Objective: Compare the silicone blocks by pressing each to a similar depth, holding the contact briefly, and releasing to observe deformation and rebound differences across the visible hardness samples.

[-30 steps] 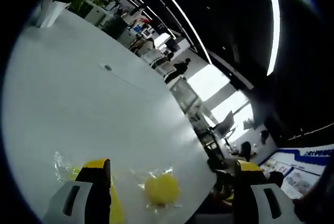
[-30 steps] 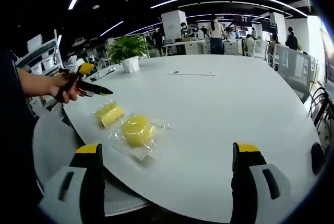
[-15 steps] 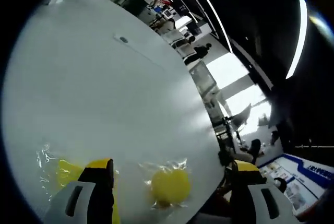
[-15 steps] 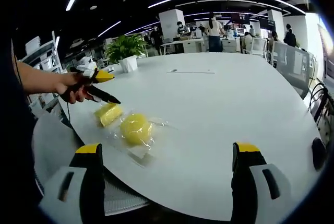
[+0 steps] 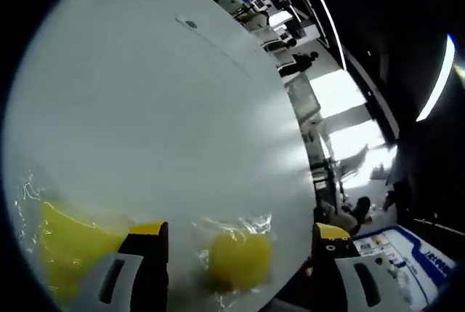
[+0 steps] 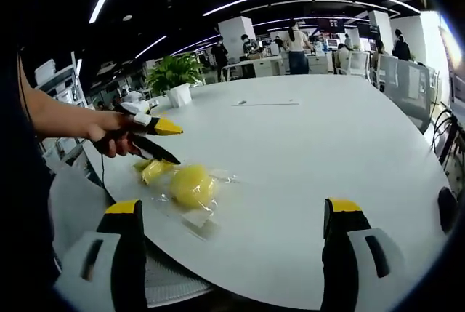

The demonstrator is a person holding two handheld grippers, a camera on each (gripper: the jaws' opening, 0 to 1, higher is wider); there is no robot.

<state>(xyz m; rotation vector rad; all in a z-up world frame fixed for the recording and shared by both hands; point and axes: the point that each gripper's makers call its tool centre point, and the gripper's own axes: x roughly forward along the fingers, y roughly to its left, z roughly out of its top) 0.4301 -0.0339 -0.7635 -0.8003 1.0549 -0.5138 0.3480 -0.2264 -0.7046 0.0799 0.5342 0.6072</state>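
Two yellow silicone blocks in clear wrap lie near the edge of the white table [image 6: 312, 145]. In the right gripper view, the round block [image 6: 192, 185] sits beside a rectangular block [image 6: 152, 171]. A hand holds my left gripper [image 6: 176, 145] open just above the rectangular block, its lower jaw close over it. In the left gripper view, the left gripper [image 5: 240, 230] stands open with the round block [image 5: 240, 260] between its jaws and the rectangular block [image 5: 69, 246] off to the left. My right gripper [image 6: 234, 206] is open, empty and well short of the blocks.
A potted plant [image 6: 174, 76] stands at the table's far left edge. A small dark port [image 5: 190, 24] sits mid-table. Desks, chairs and people fill the office behind. A dark chair [image 6: 447, 210] is at the table's right edge.
The left gripper has come down and forward from beside the table to just above the blocks. The right gripper has held nearly still.
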